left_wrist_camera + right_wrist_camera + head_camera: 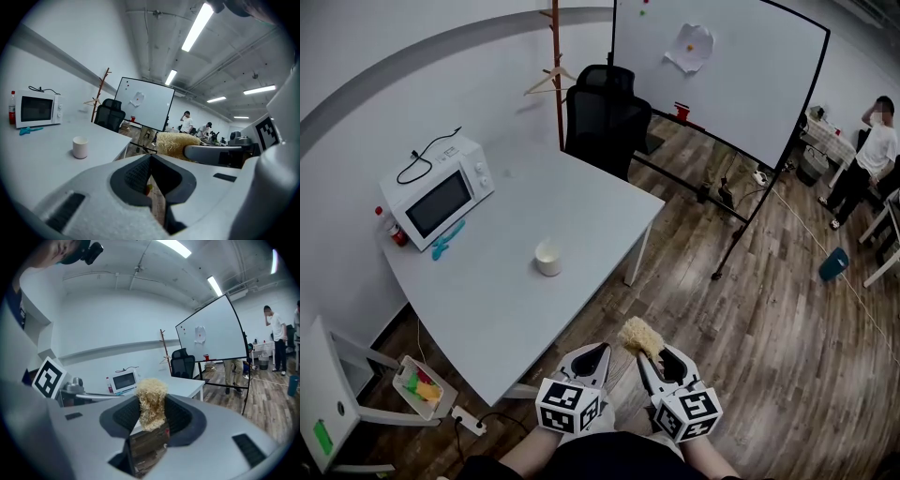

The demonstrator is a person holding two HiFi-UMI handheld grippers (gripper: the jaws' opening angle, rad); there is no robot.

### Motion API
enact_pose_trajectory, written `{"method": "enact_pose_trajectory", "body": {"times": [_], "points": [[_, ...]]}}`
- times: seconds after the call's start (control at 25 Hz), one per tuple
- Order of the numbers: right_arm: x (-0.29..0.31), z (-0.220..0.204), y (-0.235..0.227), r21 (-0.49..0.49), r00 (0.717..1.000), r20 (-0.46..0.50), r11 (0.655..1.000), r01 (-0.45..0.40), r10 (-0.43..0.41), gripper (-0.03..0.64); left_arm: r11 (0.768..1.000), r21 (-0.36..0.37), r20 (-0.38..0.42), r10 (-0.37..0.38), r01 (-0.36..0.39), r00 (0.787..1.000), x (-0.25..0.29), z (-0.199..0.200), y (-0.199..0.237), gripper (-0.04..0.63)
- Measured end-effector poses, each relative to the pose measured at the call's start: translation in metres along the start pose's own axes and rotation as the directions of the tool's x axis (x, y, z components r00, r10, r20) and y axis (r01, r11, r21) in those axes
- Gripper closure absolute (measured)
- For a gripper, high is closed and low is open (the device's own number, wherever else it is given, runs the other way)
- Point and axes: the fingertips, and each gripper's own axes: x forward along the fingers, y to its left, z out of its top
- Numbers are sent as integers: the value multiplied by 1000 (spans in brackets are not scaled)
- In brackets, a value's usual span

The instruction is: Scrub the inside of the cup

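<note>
Right gripper view is showing your right gripper (152, 420) pinching the scrubber (151, 397); your left gripper (151, 174) is pinching only air, so the loose cup (80, 147) may tip.

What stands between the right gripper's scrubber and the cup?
Nothing visible. The cup stands alone on the table, the microwave far off by the wall. The right gripper, jaws shut on the scrubber, hangs beyond the table's near edge.
</note>
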Motion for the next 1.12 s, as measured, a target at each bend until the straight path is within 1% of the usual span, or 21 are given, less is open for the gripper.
{"method": "enact_pose_trajectory", "body": {"times": [0.12, 0.4, 0.6, 0.88, 1.12], "points": [[25, 9, -5, -6, 1000, -10, 1000, -8, 8, 459, 1000, 7, 1, 1, -1, 1000, 15, 14, 16, 578], [88, 37, -15, -25, 1000, -13, 999, -21, 20, 459, 1000, -5, -6, 10, -10, 1000, 52, 41, 66, 578], [130, 50, -22, -37, 1000, -13, 999, -26, 26, 459, 1000, -8, 5, 17, -17, 1000, 76, 59, 101, 578], [184, 60, -17, -44, 998, -26, 997, -63, 62, 459, 999, -25, 5, 37, -37, 999, 94, 72, 145, 578], [210, 65, -16, -43, 995, -35, 994, -96, 94, 459, 995, -54, 5, 86, -86, 996, 99, 77, 175, 578]]}}
